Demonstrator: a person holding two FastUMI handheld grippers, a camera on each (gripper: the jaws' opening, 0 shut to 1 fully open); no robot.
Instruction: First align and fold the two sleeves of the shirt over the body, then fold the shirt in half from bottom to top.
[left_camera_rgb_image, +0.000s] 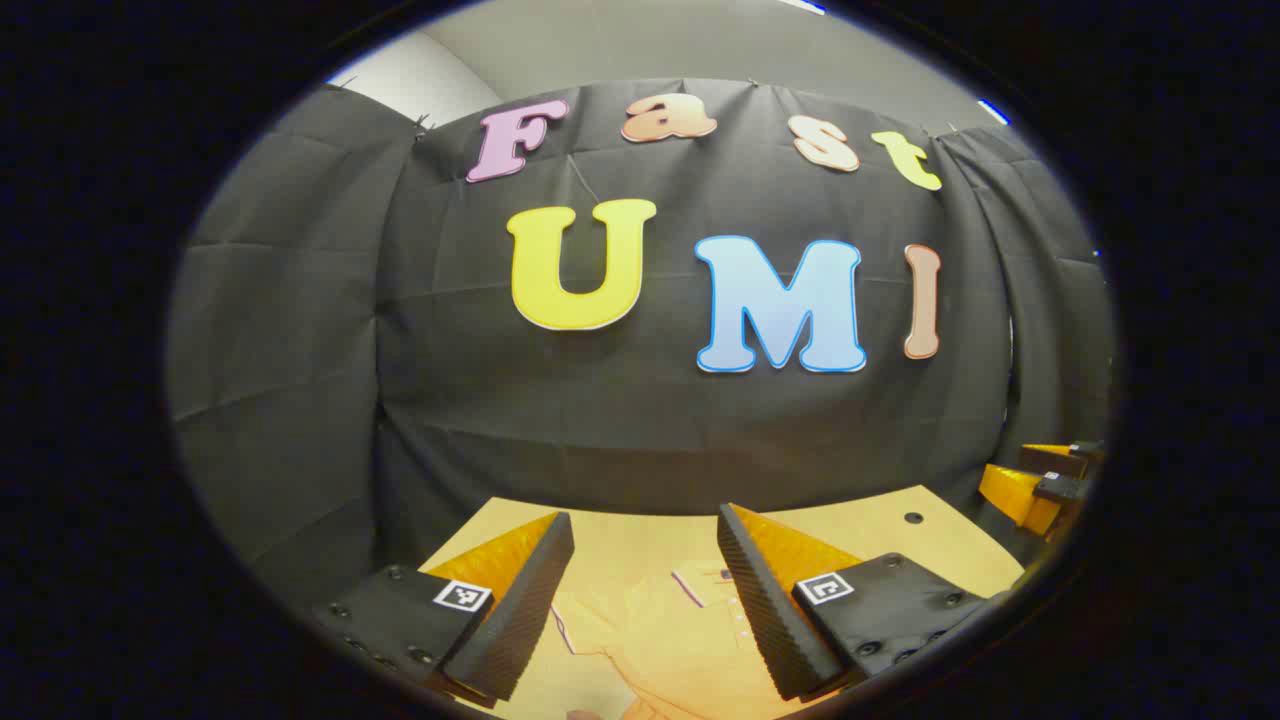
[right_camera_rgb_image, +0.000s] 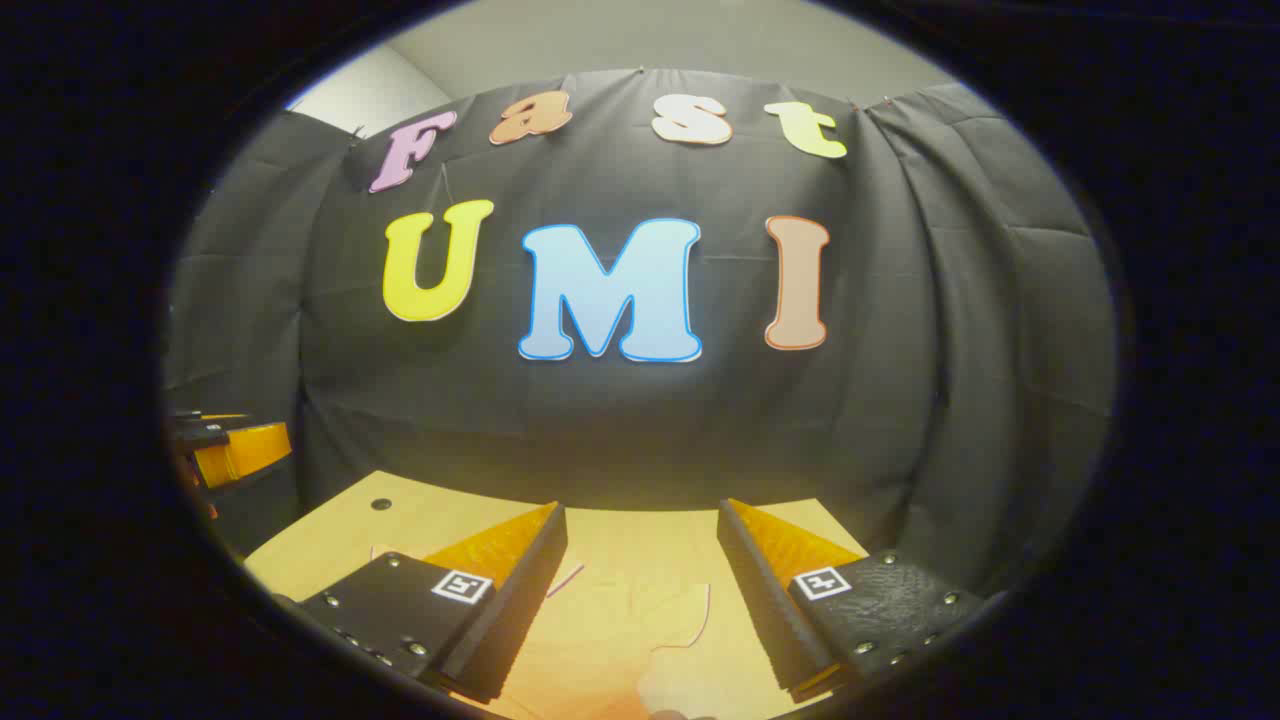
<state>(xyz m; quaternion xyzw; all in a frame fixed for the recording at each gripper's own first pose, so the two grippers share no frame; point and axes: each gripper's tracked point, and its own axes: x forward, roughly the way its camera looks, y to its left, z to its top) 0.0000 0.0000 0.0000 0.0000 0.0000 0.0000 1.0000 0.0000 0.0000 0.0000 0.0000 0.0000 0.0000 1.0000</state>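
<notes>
left gripper (left_camera_rgb_image: 645, 545) fingers apart | right gripper (right_camera_rgb_image: 640, 540) likewise | shirt (left_camera_rgb_image: 680, 640) seemingly flat on table (left_camera_rgb_image: 900, 540)

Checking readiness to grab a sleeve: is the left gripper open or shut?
Open. In the left gripper view, the left gripper has its fingers wide apart, with the shirt and table visible between them, nothing clamped.

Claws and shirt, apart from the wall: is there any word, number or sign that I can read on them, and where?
Left claw: no words; its square markers carry a black-and-white pattern, not letters.
Right claw: the same, with a pattern alone on its two squares.
Shirt: no print that can be read.
</notes>
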